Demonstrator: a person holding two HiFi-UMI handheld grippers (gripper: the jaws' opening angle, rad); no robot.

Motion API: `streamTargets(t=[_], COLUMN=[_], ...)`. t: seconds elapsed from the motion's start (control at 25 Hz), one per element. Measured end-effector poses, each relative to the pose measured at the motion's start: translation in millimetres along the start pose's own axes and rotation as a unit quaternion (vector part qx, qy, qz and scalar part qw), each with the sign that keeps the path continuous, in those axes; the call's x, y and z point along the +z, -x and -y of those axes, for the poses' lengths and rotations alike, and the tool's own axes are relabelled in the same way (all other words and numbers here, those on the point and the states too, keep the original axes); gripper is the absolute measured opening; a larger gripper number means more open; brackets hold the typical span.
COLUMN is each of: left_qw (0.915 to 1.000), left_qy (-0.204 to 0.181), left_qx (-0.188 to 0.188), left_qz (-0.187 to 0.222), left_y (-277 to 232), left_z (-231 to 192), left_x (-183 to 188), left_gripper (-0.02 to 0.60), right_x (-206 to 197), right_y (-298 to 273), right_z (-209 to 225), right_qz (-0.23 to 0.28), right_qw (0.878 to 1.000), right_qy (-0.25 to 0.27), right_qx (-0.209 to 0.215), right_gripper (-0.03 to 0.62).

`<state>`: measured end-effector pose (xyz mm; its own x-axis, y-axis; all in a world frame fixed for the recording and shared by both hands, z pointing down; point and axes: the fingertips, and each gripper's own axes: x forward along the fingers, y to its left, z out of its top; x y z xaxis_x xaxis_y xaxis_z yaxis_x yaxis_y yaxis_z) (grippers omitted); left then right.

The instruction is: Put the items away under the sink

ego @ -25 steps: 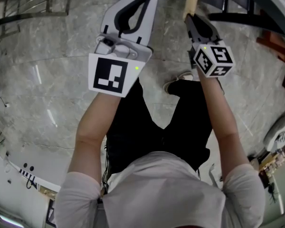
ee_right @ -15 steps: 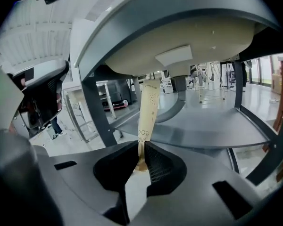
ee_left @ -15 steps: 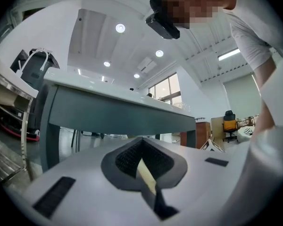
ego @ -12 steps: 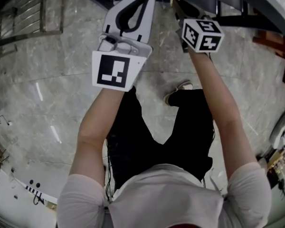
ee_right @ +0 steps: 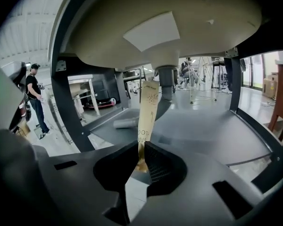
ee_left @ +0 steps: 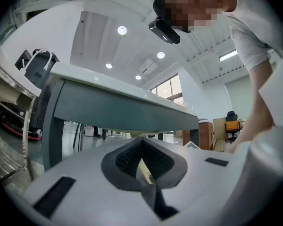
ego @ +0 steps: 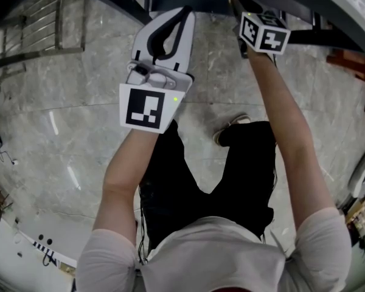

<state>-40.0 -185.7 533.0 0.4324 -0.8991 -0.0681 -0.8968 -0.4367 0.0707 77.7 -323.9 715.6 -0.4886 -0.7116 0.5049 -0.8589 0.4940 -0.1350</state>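
Packet (ee_right: 147, 112): one; flat, long and narrow, tan paper with dark print that is only partly readable.
Packet position: upright, its lower end pinched between the jaws of the right gripper (ee_right: 141, 150), its upper end rising in front of the drain pipe (ee_right: 164, 86), above the shelf (ee_right: 203, 126) under the sink.
Right gripper: one; dark matt plastic, ribbed black pads, jaws narrowed onto the packet on both faces.
Left gripper (ee_left: 141, 149): one; white smooth shell with dark ribbed pads, jaws brought together at the tips, only a thin pale slit between the pads, nothing held. It is held apart from the right gripper, over the floor in the head view.
Marker cubes: two; white faces with black square patterns, one on the left gripper (ego: 147, 106), one on the right gripper (ego: 264, 32).
Sink basin (ee_right: 193, 18): one; seen from below, cream, rounded and smooth, bearing one white four-sided label (ee_right: 151, 32).
Drain pipe: one; grey, round, dropping from the middle of the basin.
Shelf: one; dark grey, flat, matt, set between dark frame posts (ee_right: 66, 102).
Cylinder (ee_right: 125, 123): one; grey, lying on its side on the shelf, left of the packet.
Floor (ego: 61, 114): grey veined stone, glossy.
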Motion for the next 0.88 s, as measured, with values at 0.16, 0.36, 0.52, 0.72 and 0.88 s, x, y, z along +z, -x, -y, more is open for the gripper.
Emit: streamTargets(t=[0.16,0.36,0.52,0.72,0.88], left_qw=[0.9998,1.0,1.0,0.9999,0.9999], left_qy=[-0.018,-0.007,0.0,0.004,0.006], left_qx=[0.001,0.002,-0.007,-0.01,-0.008], left_qz=[0.0,0.003,-0.001,-0.002,-0.006], left_y=[-10.1,-23.7,-32.0,-38.0,-39.1], left_z=[-8.0,-12.7,-6.8,-7.3,-9.3], left_x=[-5.5,-14.0,-20.8,-21.7,-23.1], left_gripper=[0.002,0.002,0.002,0.003,0.003], right_x=[8.8,9.0,16.8,18.4,19.2], right_y=[-6.3,-12.5,-14.0,-14.0,-13.2], right_z=[7.3,15.1,24.4,34.8,37.0], right_qz=[0.008,0.006,0.016,0.02,0.026], right_qw=[1.0,1.0,0.999,0.999,0.998], right_qy=[0.002,0.002,-0.001,-0.001,0.001], right_qx=[-0.011,-0.023,-0.034,-0.048,-0.053], right_gripper=[0.064,0.064,0.067,0.098,0.117])
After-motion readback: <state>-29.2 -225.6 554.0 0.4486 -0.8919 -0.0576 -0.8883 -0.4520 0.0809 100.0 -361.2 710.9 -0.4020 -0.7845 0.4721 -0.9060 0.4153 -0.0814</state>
